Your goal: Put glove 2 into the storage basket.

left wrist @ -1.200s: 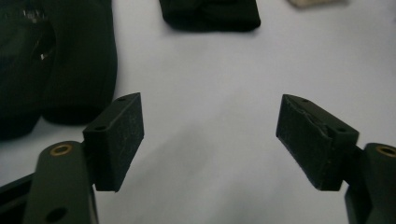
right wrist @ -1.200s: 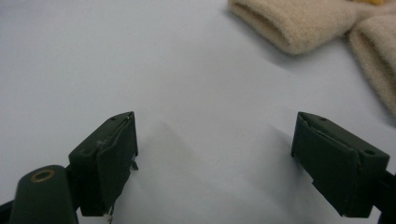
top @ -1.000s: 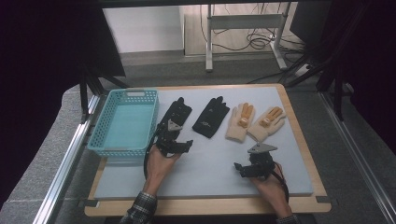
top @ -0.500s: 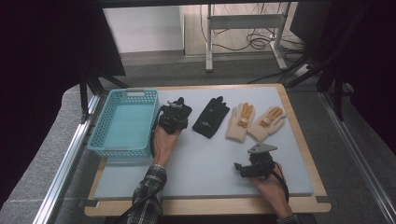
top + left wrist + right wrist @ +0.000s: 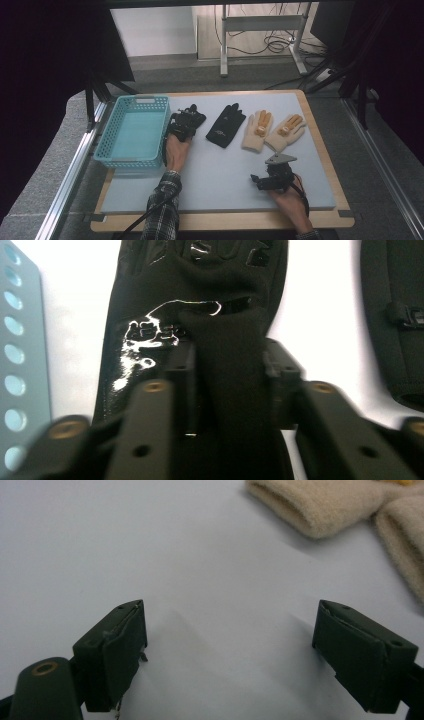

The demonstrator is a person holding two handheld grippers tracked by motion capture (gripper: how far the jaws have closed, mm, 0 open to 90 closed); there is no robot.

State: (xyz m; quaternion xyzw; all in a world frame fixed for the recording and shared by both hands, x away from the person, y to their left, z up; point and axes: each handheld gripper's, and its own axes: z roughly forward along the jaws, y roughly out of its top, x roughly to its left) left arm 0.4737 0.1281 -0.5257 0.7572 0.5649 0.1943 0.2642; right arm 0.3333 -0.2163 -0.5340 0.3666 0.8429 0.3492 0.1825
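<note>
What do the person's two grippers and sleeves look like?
Both grippers are black. The left gripper comes with a dark plaid sleeve. The right gripper carries a grey three-cornered plate on top and a trailing cable; its pads look dark green up close.

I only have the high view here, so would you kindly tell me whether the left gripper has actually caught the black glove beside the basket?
Observer: Yes. In the left gripper view the left gripper has just been closing, and a fold of the black glove is bunched up between its jaws.
Operator: Thank you. Is the right gripper holding anything?
Observer: No. The right gripper is open above the bare white mat.
Operator: What lies ahead of it?
Observer: The ribbed cuffs of the cream gloves, apart from its jaws.
</note>
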